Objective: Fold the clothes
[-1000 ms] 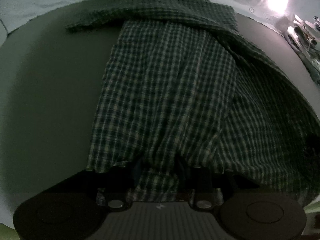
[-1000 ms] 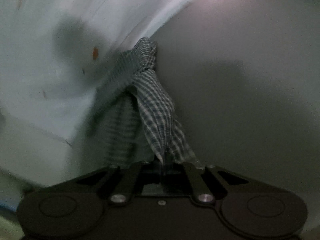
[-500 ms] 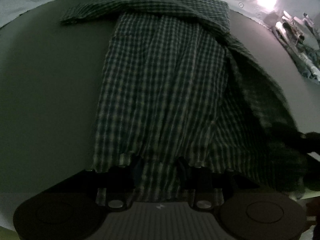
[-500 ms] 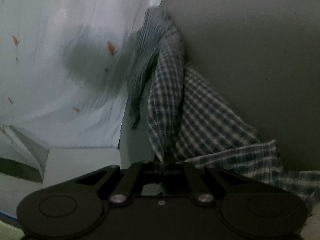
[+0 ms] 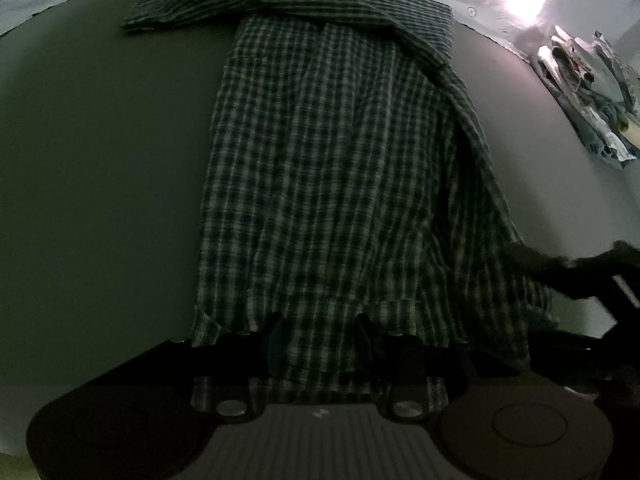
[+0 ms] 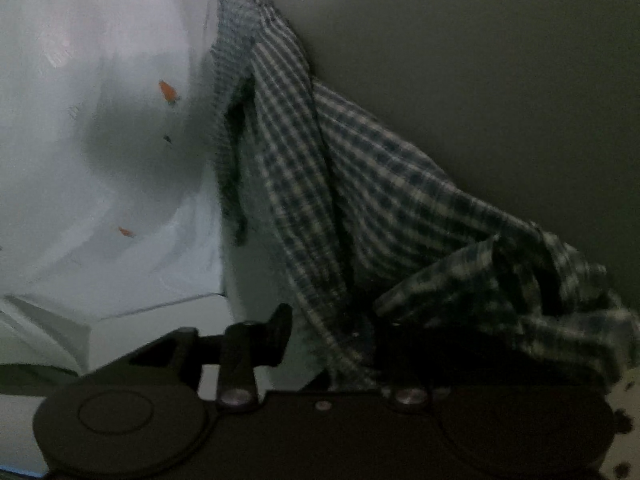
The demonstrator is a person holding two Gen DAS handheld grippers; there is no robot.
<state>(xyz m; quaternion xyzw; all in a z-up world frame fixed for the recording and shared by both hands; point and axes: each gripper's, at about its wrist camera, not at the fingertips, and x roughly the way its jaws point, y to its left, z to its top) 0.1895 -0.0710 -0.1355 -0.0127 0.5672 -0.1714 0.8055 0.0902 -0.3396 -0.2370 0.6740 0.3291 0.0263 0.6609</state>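
Left wrist view shows the dark green-and-cream checked cotton shirt point(image 5: 328, 168) lying lengthwise away from the left gripper point(image 5: 320, 340), hem nearest, collar far, on the grey table point(image 5: 100, 160). Its fingers stand spread with hem cloth between them. The right gripper point(image 6: 332, 344), spread too, has the shirt's side draped over it at the table edge; its right fingertip is hidden.

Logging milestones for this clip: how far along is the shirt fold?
Early to mid. Done: the plaid shirt lies lengthwise on the grey table, one sleeve laid across its far end. In hand: the left gripper straddles the near hem; the right gripper looks open, its side of the shirt draped over it, bunched. Left: flatten that side, then fold the body.
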